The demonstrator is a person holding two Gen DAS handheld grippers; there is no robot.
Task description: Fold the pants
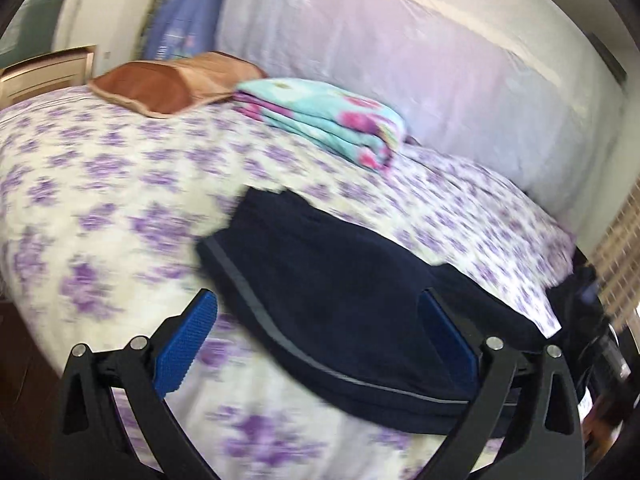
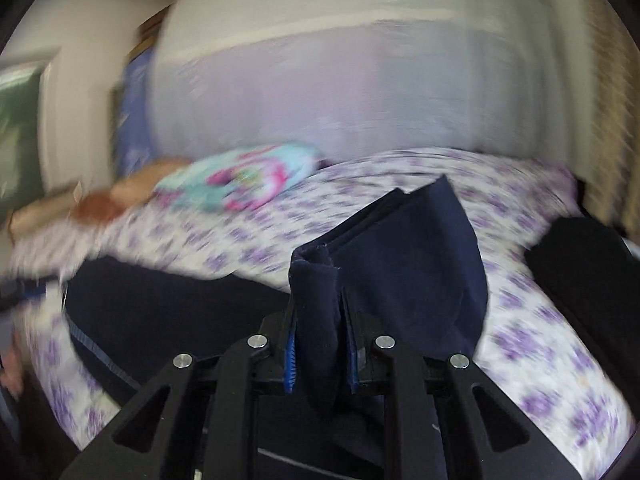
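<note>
- Pants [image 1: 320,292] are lying on a bed [image 1: 100,200] in the left wrist view, folded into a dark navy stack with a grey stripe running along the near edge.
- The left gripper [image 1: 320,344] is standing spread wide, its blue pads [image 1: 184,344] well apart and pressing on nothing; the near part of the folded stack is showing between them.
- The bed is wearing a white cover with purple flowers, and the pants are sitting toward its near right part.
- A folded turquoise blanket [image 1: 320,120] with pink flowers is lying farther back on the bed, well apart from the pants.
- A brown pillow [image 1: 168,84] is resting just beside that blanket, on its left.
- A pale padded headboard [image 1: 400,60] is rising behind the bed.
- In the right wrist view, the right gripper [image 2: 320,344] is pinching a bunched fold of the pants [image 2: 400,248], with its jaws drawn close on the navy cloth.
- The gripped cloth is standing up from between the jaws, its free part hanging over to the right above the bed cover.
- Another part of the navy cloth [image 2: 160,300] is lying flat on the bed at lower left.
- This view is heavily blurred; the turquoise blanket [image 2: 240,184] is showing at left centre as a smear, with the headboard [image 2: 320,100] behind it.
- A black shape [image 2: 580,264] is showing at the right edge; what it is cannot be told.
</note>
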